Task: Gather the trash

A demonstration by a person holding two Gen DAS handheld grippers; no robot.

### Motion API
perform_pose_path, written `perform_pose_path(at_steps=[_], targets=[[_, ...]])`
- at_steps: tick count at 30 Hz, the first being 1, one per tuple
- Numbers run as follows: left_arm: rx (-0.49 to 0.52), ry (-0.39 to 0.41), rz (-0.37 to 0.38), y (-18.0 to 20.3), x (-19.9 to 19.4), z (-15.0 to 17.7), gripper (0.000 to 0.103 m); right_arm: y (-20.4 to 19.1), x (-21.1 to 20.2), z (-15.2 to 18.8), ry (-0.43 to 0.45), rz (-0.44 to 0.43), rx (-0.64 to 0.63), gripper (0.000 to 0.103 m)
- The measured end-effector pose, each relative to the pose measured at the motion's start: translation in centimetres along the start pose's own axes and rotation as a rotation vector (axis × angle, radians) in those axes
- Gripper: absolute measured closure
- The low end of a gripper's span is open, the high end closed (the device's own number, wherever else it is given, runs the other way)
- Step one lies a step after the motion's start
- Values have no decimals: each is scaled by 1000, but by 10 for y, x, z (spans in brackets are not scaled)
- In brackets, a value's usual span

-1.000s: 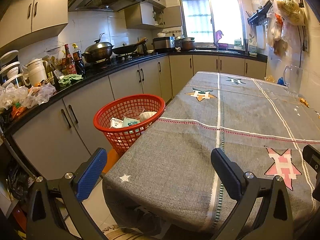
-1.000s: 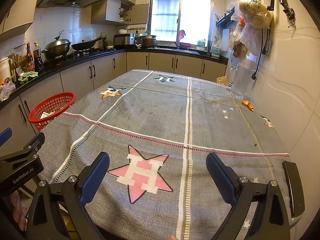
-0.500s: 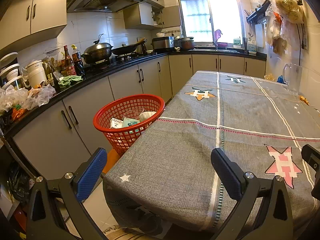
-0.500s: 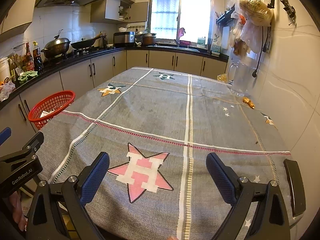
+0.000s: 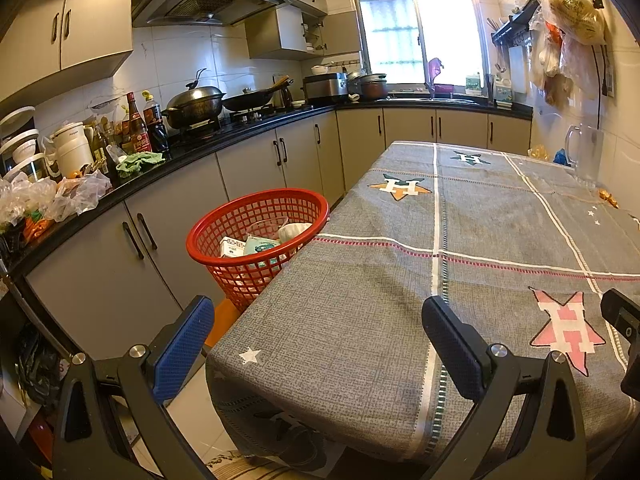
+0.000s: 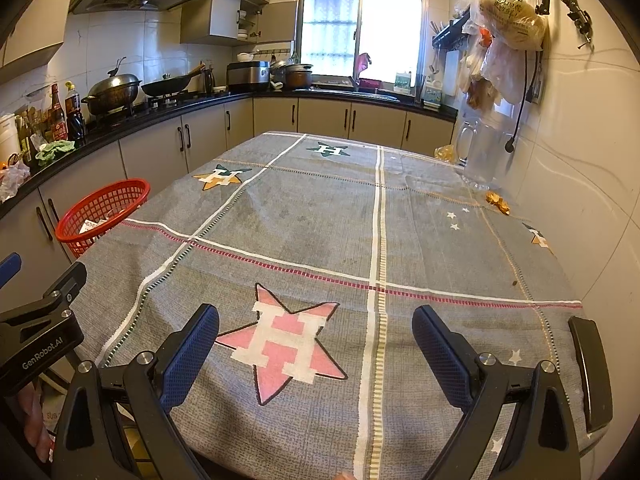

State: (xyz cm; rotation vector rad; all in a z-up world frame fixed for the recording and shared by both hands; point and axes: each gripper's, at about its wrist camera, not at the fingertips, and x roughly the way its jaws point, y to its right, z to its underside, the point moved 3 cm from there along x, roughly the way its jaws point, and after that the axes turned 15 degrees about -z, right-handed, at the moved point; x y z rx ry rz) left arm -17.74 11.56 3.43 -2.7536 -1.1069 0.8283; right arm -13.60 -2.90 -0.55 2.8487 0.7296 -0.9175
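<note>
A red mesh basket (image 5: 256, 216) stands beside the table's left edge and holds several pieces of trash, among them a small carton (image 5: 233, 246) and a wrapper (image 5: 262, 249). It also shows in the right wrist view (image 6: 102, 210). My left gripper (image 5: 318, 342) is open and empty over the table's near left corner. My right gripper (image 6: 316, 346) is open and empty over the pink star (image 6: 286, 342) on the grey tablecloth (image 6: 320, 232). Small orange scraps (image 6: 497, 202) lie near the wall at the far right.
A clear pitcher (image 6: 482, 156) stands at the table's far right by the wall. A black phone-like object (image 6: 591, 372) lies at the near right edge. Kitchen counters (image 5: 168, 160) with pots and bottles run along the left and back. Bags (image 6: 508, 32) hang on the right wall.
Both grippers have drifted back slightly from the table. Nothing was picked up or released.
</note>
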Motion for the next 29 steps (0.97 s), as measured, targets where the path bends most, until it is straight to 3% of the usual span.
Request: perform_pose_path(at_steps=[22, 26, 29], targets=[[17, 1, 2, 1, 3, 1, 0, 3, 5, 4, -17, -2, 11, 4], [45, 4, 13, 6, 8, -6, 0, 16, 8, 3, -27, -4, 50, 4], [72, -25, 65, 20, 17, -17, 0, 39, 12, -1, -41, 4, 104, 4]])
